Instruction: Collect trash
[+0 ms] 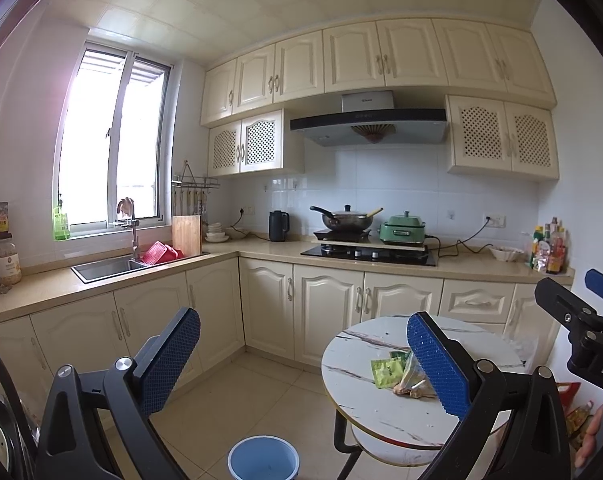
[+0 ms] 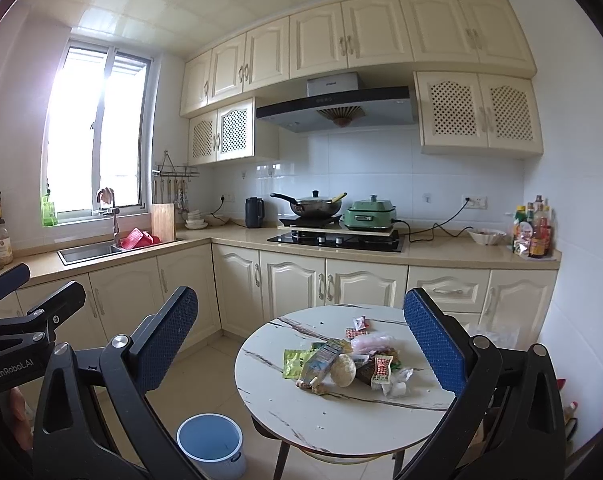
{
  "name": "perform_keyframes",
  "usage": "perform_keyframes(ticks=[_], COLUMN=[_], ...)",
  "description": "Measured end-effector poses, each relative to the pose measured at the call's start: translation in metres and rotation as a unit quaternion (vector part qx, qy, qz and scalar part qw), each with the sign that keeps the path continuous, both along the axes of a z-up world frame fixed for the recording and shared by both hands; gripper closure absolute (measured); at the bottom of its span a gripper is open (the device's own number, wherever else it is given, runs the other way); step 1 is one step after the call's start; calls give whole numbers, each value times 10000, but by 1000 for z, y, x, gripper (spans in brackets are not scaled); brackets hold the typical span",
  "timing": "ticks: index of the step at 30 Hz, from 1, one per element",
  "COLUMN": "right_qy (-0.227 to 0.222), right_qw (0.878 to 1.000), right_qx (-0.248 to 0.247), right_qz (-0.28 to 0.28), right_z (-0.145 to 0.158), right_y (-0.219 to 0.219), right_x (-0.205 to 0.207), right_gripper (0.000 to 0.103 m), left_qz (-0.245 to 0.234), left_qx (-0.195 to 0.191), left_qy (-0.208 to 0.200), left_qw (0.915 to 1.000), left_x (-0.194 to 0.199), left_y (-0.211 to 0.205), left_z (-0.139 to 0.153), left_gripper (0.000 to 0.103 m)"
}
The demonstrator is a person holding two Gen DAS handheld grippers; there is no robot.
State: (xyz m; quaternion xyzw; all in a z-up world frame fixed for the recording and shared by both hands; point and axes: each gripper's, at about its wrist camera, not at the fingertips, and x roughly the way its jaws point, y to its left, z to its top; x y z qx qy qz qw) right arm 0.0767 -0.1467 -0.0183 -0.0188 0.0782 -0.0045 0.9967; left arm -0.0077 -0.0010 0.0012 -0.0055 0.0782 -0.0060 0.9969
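A heap of trash (image 2: pixel 343 362) lies on the round marble-look table (image 2: pixel 325 416): a green sachet (image 2: pixel 292 362), red and white wrappers, a pale egg-like lump (image 2: pixel 343 370), crumpled plastic. In the left wrist view the heap (image 1: pixel 401 374) is partly hidden behind a blue finger pad (image 1: pixel 437 364). A blue-lined pail (image 2: pixel 211 446) stands on the floor left of the table, also low in the left wrist view as the pail (image 1: pixel 263 460). My right gripper (image 2: pixel 301 344) hangs open in the air before the table. My left gripper (image 1: pixel 303 360) is open too, holding nothing.
Cream cabinets (image 2: pixel 293 284) and an L-shaped counter (image 2: pixel 237 236) run behind the table. On it are a sink (image 2: pixel 87 252), kettle (image 2: pixel 254 212), wok on the hob (image 2: pixel 317 204), green cooker (image 2: pixel 371 212) and bottles (image 2: pixel 533 232). Tiled floor (image 2: pixel 213 368) lies between table and cabinets.
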Motion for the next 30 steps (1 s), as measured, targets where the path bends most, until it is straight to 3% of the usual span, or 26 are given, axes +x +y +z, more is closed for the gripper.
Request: perform_keyframes(ticks=[30], right_qy=[47], right_qw=[10000], right_qx=[-14], right_qz=[21], right_z=[-2], right_y=[3], right_x=[1], right_gripper=[0], left_qz=[11], left_qx=[9], left_qy=[-33], left_qw=[10000], left_x=[-1], left_y=[1], left_z=[-3], left_gripper=[1])
